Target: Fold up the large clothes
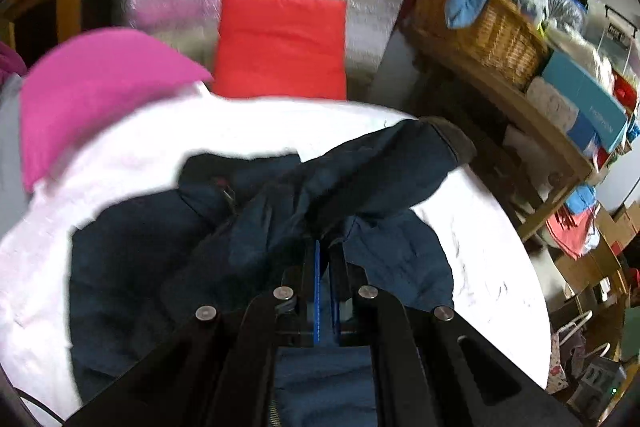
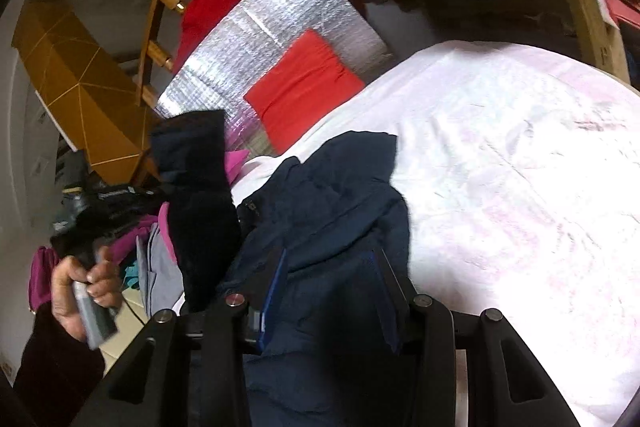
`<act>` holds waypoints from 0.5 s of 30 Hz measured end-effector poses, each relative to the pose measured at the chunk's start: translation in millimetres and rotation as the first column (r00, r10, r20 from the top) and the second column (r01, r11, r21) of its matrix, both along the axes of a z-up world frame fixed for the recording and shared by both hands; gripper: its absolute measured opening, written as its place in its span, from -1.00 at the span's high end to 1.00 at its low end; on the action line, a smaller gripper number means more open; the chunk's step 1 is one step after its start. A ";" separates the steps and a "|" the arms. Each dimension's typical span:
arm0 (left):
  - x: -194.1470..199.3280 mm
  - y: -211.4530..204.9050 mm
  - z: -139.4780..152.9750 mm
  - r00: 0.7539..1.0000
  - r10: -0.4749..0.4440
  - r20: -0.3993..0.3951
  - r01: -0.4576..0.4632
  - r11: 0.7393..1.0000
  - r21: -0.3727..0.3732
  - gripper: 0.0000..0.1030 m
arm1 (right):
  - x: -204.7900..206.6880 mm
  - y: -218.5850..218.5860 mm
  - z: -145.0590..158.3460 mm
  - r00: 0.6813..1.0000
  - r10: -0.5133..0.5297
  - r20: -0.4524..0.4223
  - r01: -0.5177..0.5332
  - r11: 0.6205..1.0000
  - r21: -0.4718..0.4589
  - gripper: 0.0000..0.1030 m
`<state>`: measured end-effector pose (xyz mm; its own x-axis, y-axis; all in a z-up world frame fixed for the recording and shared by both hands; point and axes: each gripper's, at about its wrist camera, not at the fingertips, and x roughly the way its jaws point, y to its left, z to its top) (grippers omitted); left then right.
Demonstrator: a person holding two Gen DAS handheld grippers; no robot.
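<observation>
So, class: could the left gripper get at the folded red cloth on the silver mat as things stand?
Probably not directly: the left gripper is shut on the navy jacket, whose sleeve lies between it and the folded red cloth. It would likely need to let go first.

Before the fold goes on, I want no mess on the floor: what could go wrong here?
1. The left gripper pinches only a thin bit of the navy jacket; the fabric could slip out.
2. The jacket's sleeve reaches toward the edge of the white cover and might slide off.
3. The pink garment lies close and could get dragged along.
</observation>
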<state>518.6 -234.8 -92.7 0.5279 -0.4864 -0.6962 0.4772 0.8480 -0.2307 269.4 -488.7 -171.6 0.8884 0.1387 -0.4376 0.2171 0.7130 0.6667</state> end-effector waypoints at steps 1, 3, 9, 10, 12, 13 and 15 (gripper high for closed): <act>-0.8 -9.1 -12.1 0.999 -0.020 -0.039 0.020 1.000 0.006 0.91 | -1.1 -2.8 -2.5 1.000 -0.002 -0.007 0.003 1.000 0.007 0.13; 0.8 -23.0 -31.9 0.989 -0.063 -0.137 0.068 0.997 0.029 0.86 | -2.1 -6.3 -6.0 1.000 -0.005 -0.016 0.006 1.000 0.018 0.12; -16.4 -22.8 -66.7 0.932 -0.198 -0.303 0.232 0.969 0.080 -0.16 | 9.1 -11.8 -11.4 0.999 0.023 -0.031 -0.020 0.996 0.084 -0.34; -22.4 -11.2 -65.5 0.930 -0.216 -0.298 0.245 0.967 0.064 -0.17 | 13.6 -12.0 -11.2 0.999 0.037 -0.030 -0.033 0.994 0.100 -0.34; -29.2 11.7 -62.8 0.926 -0.235 -0.296 0.257 0.966 0.037 -0.17 | 27.6 -10.9 -12.0 0.997 0.071 -0.043 -0.065 0.989 0.130 -0.34; -30.9 27.3 -60.8 0.927 -0.233 -0.293 0.250 0.968 0.024 -0.18 | 36.9 -9.6 -12.5 0.995 0.089 -0.045 -0.081 0.985 0.149 -0.34; -26.3 60.9 -58.1 0.943 -0.192 -0.272 0.205 0.979 0.019 -0.21 | 54.5 -7.0 -11.6 0.993 0.110 -0.047 -0.100 0.980 0.172 -0.34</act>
